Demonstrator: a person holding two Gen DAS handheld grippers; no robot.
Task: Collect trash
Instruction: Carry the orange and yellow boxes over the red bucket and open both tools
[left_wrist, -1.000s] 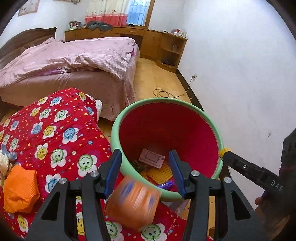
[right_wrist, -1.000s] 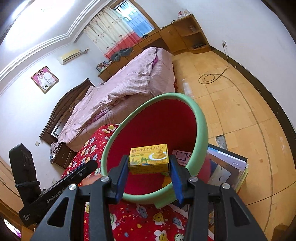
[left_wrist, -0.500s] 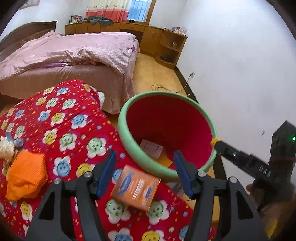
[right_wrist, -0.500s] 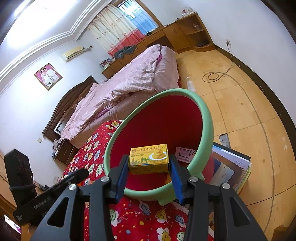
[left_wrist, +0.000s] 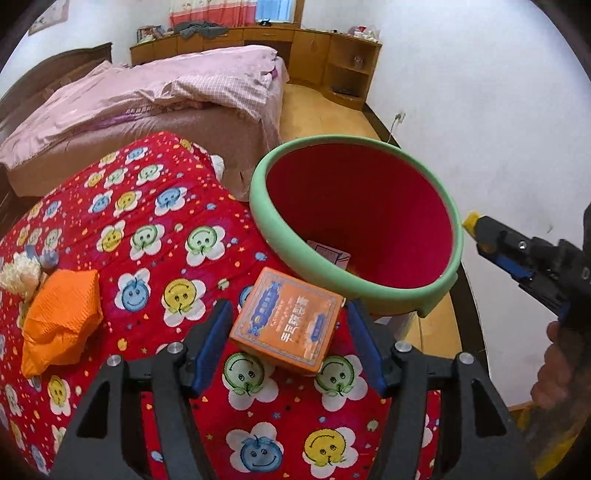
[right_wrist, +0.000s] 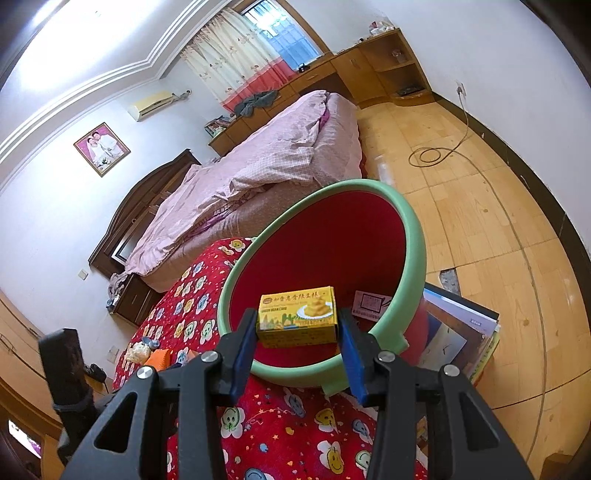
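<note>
While bin (left_wrist: 369, 291) holds a card | left gripper (left_wrist: 288, 343) spread astride orange box (left_wrist: 286, 325) | right gripper (right_wrist: 297, 332) pinching yellow box (right_wrist: 297, 317)

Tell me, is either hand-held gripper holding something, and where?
The right hand-held gripper clamps the yellow box by its two short ends. The left hand-held gripper holds nothing; the orange box lies between its open jaws.

Bed (left_wrist: 177, 88): rumpled pink quilt, dark wooden headboard.
Cabinets (left_wrist: 317, 55): honey-coloured wooden units below a curtained window.
Wall: framed portrait (right_wrist: 101, 148), white air conditioner (right_wrist: 151, 105).
</note>
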